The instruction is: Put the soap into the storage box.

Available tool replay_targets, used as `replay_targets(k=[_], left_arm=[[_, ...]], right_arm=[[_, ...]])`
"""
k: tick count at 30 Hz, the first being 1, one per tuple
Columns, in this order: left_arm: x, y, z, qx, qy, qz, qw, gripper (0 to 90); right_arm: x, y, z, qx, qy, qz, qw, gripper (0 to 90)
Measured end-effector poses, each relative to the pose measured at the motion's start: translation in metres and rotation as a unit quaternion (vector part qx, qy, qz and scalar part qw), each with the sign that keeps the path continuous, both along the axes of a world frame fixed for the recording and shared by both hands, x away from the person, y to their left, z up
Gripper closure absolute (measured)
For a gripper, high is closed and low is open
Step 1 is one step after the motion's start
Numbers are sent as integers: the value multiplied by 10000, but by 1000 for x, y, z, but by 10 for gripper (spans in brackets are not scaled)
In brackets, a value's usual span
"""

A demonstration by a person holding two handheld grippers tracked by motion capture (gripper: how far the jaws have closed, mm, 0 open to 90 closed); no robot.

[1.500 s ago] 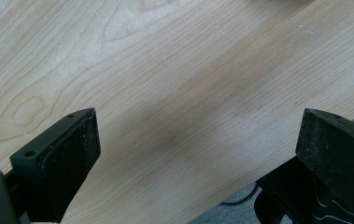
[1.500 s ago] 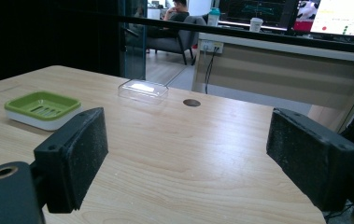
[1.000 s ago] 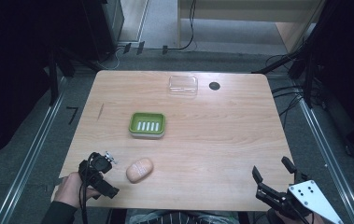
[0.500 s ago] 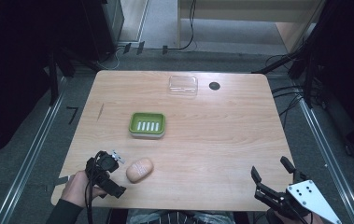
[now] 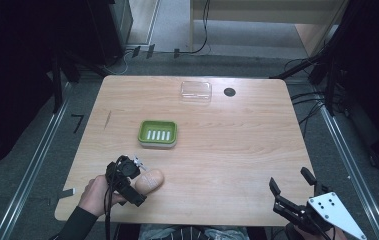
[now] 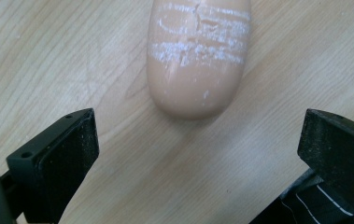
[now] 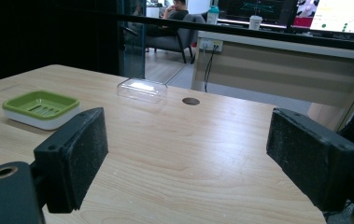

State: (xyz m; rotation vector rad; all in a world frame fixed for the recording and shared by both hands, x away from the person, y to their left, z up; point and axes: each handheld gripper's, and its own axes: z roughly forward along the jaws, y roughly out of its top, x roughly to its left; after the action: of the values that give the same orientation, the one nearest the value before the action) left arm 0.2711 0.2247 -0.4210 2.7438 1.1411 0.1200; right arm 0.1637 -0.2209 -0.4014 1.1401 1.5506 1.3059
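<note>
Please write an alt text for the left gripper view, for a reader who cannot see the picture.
The left hand-held gripper points down at a wooden table with its two black jaws wide open, and the rounded end of a peach-coloured soap bar lies just ahead of the gap between them, not touched by either jaw. White scuff marks cross the top of the soap.

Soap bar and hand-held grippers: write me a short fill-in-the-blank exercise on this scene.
1. The left hand-held gripper has its jaws ____ on either side of the soap, not touching it.
2. The dish with slots is ____ in colour.
3. The clear lid lies near the table's ____ edge.
4. The right hand-held gripper hovers at the table's ____ edge.

Missing words: open; green; far; near
</note>
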Motion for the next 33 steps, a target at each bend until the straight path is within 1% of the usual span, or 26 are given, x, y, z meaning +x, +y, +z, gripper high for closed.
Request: replay_targets(k=[2,5,7,8,14,21,23,27,29,30,33], left_arm=[[3,-1,1,-60,28,-22,10000,0],[7,-6,2,-58,9,-90,9999,0],[9,-8,1,-60,-2,-86,9999,0],[11,-9,1,-33,11,-121,9999,0],[15,-14,-2,9,27,-139,9999,0],[27,-25,-6,54,44,-233,9997,0],[31,-28,-8,84,95,-276,9995,0],[38,-33,-14,121,134,-298,9994,0],[39,-34,-15,150,145,-314,9993,0],[42,-37,-20,151,161,-328,9992,0],[42,-37,-25,212,147,-378,9990,0]], right_arm=[[0,0,0,-5,-6,-4,10000,133],[0,0,0,4,-16,-5,10000,132],[0,0,0,-16,-27,2,10000,132],[0,1,1,-22,-23,14,10000,132],[0,1,1,-41,-35,31,10000,133],[0,2,1,-17,-27,23,10000,133],[0,2,1,-35,-18,29,10000,132],[0,2,1,-12,-32,41,10000,132],[0,2,1,-31,-33,44,10000,132],[0,2,1,-25,-33,41,10000,132],[1,2,1,0,-19,37,10000,132]])
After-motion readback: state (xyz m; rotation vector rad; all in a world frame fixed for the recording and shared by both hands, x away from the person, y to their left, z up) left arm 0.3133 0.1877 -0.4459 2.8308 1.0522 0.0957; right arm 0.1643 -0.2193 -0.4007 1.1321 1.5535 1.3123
